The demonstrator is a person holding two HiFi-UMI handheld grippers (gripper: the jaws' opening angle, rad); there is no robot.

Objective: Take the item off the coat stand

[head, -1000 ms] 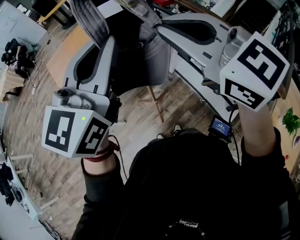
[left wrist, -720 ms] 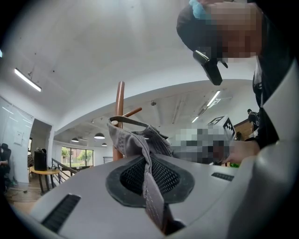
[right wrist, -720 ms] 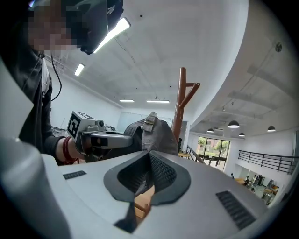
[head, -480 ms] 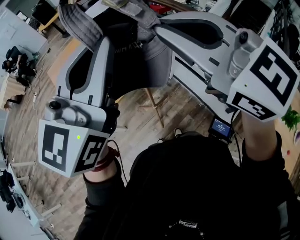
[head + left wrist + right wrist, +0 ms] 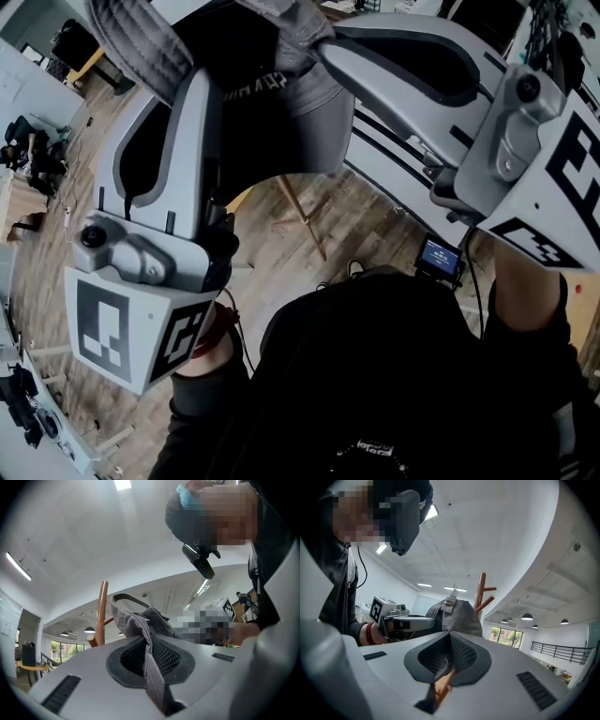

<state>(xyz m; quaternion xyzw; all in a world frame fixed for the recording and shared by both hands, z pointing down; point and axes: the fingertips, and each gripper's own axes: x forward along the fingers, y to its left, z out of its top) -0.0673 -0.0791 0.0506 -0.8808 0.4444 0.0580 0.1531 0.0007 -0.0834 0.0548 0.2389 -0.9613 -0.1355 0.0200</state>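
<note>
A grey cap (image 5: pixel 291 94) hangs between my two grippers at the top of the head view. My left gripper (image 5: pixel 200 82) is shut on its brim side, and a fold of grey fabric (image 5: pixel 151 667) runs down between the pads. My right gripper (image 5: pixel 324 52) is shut on the cap's crown edge; in the right gripper view the cap (image 5: pixel 458 615) sits right at the closed tips (image 5: pixel 450 635). The brown wooden coat stand (image 5: pixel 101 613) rises just behind the cap, with its pegs (image 5: pixel 483 595) showing above the crown. Whether the cap still touches a peg is hidden.
Below the cap a wooden leg of the stand (image 5: pixel 305 211) slants over the plank floor. A white table edge (image 5: pixel 403 178) runs along the right, with a small lit screen (image 5: pixel 439 255) near it. Desks and gear stand at the far left (image 5: pixel 33 141).
Both grippers have risen with the cap between them and come closer to the head camera. The grip on each side looks the same.
</note>
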